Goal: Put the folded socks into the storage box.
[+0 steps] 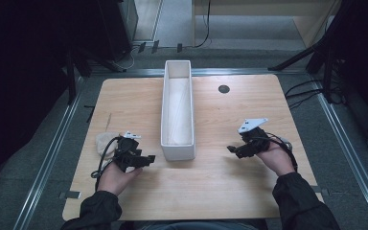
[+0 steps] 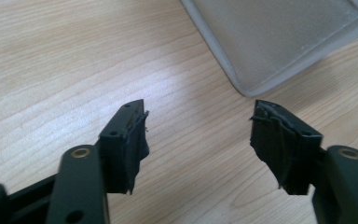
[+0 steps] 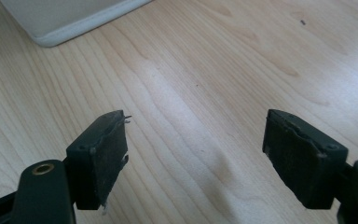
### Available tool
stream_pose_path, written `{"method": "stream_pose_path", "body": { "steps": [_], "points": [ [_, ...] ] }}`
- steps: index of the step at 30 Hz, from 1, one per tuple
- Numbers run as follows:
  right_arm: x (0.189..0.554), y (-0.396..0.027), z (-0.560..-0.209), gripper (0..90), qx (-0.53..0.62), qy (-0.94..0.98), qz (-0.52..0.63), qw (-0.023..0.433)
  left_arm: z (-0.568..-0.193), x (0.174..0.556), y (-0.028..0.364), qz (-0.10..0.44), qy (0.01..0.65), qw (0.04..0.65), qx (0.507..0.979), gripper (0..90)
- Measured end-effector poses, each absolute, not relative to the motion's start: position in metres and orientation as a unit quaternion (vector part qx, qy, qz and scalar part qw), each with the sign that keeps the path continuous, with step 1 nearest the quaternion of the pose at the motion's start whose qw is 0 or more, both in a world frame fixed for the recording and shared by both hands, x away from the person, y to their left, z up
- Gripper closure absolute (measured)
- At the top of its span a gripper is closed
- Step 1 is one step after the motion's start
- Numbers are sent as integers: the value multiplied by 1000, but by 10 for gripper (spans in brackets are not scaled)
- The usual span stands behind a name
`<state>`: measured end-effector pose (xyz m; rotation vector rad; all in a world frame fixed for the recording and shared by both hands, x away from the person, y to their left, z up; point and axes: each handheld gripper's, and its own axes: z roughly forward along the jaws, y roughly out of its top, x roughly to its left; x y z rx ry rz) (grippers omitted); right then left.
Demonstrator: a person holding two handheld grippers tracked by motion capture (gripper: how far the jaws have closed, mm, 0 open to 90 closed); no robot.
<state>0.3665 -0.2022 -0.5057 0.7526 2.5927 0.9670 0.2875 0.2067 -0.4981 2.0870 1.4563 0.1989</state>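
Note:
A long white bin (image 1: 178, 109) lies lengthwise in the middle of the wooden table (image 1: 211, 187). My left gripper (image 1: 149, 158) sits near the bin's front left corner, jaws open with nothing between them; its own view has the gripper (image 2: 198, 135) over bare wood with the bin's corner (image 2: 270, 42) just beyond. My right gripper (image 1: 231, 149) rests to the right of the bin, pointing left toward it, also open and empty. The right gripper view has that gripper (image 3: 196, 144) above the wood with the bin (image 3: 70, 18) at the top left.
A pale crumpled cloth-like lump (image 1: 104, 142) lies just behind my left hand. A small dark round hole (image 1: 224, 88) marks the table's far right part. Cables and dark stands surround the table beyond its edges.

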Motion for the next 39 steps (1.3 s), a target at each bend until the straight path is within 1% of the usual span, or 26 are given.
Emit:
{"method": "stream_pose_path", "body": {
  "steps": [1, 2, 3, 5, 8, 15, 30, 39],
  "points": [
    [367, -204, -505, 214, 266, 893, 337, 135, -498, 288, 208, 59, 539, 298, 786, 327],
    [367, -204, -505, 214, 266, 893, 337, 135, -498, 288, 208, 59, 539, 298, 786, 314],
    [368, -205, -504, 211, 272, 890, 344, 124, -498, 289, 207, 57, 536, 302, 786, 311],
    [369, -205, -504, 211, 275, 889, 345, 122, -498, 289, 207, 57, 536, 300, 787, 312],
    [367, -204, -505, 196, 272, 891, 340, 132, -499, 288, 206, 57, 532, 295, 791, 317],
    [367, -203, -505, 186, 279, 889, 341, 125, -499, 288, 209, 56, 533, 294, 791, 321],
    [366, -204, -508, 187, 263, 899, 323, 133, -499, 289, 212, 48, 538, 293, 789, 323],
    [366, -204, -508, 187, 267, 900, 321, 128, -499, 290, 216, 41, 549, 285, 785, 323]
  ]
}}
